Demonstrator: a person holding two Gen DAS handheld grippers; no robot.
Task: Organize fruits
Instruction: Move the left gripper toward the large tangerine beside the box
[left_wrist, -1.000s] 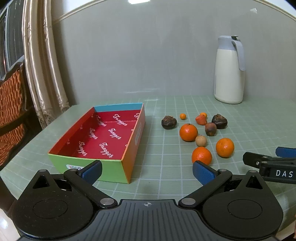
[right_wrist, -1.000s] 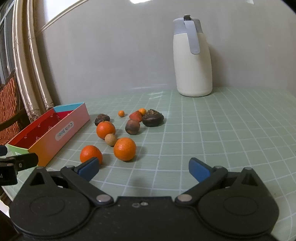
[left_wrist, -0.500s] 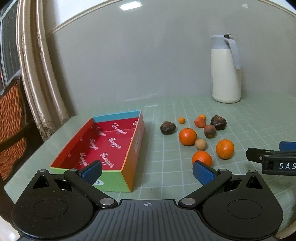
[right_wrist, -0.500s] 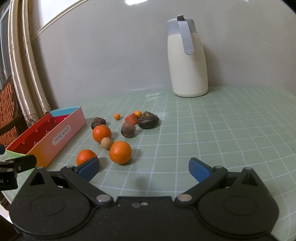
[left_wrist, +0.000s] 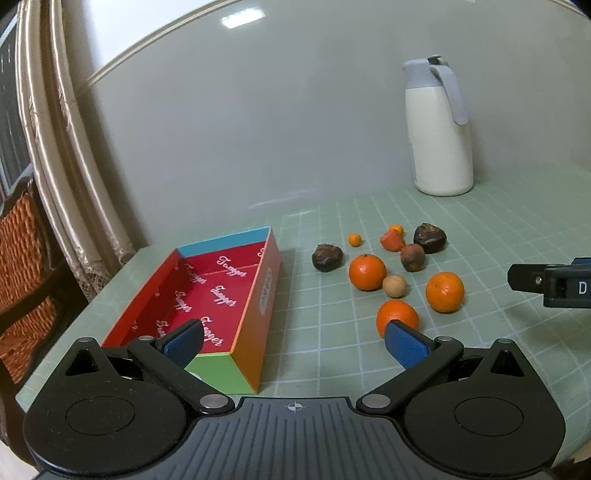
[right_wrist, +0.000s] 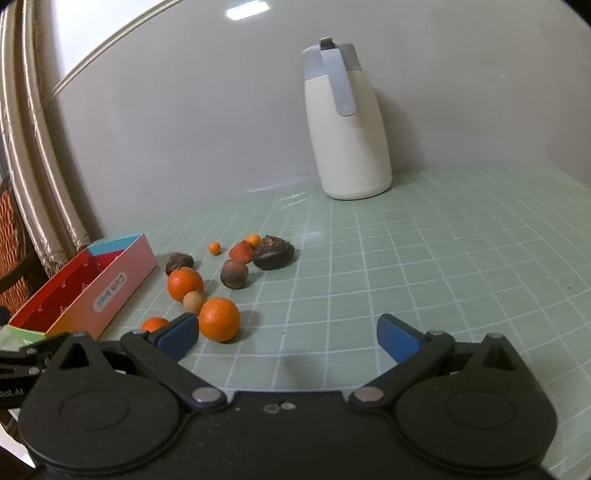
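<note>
green grid mat (left_wrist: 332, 332); red-lined box (left_wrist: 207, 291) empty, fruits (left_wrist: 367, 272) beside.

green gridded table (left_wrist: 332, 332); on it: box (left_wrist: 258, 291); fruits (left_wrist: 367, 272); jug (left_wrist: 439, 129)

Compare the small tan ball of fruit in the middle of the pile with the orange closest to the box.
The tan fruit is clearly smaller than the orange. Its skin is dull beige, while the orange is bright and glossy. The orange shows a dark stem dimple on top; the tan fruit shows none. The orange lies closer to the box, the tan fruit on its far side. Both are round, lie loose on the green mat, side by side.
</note>
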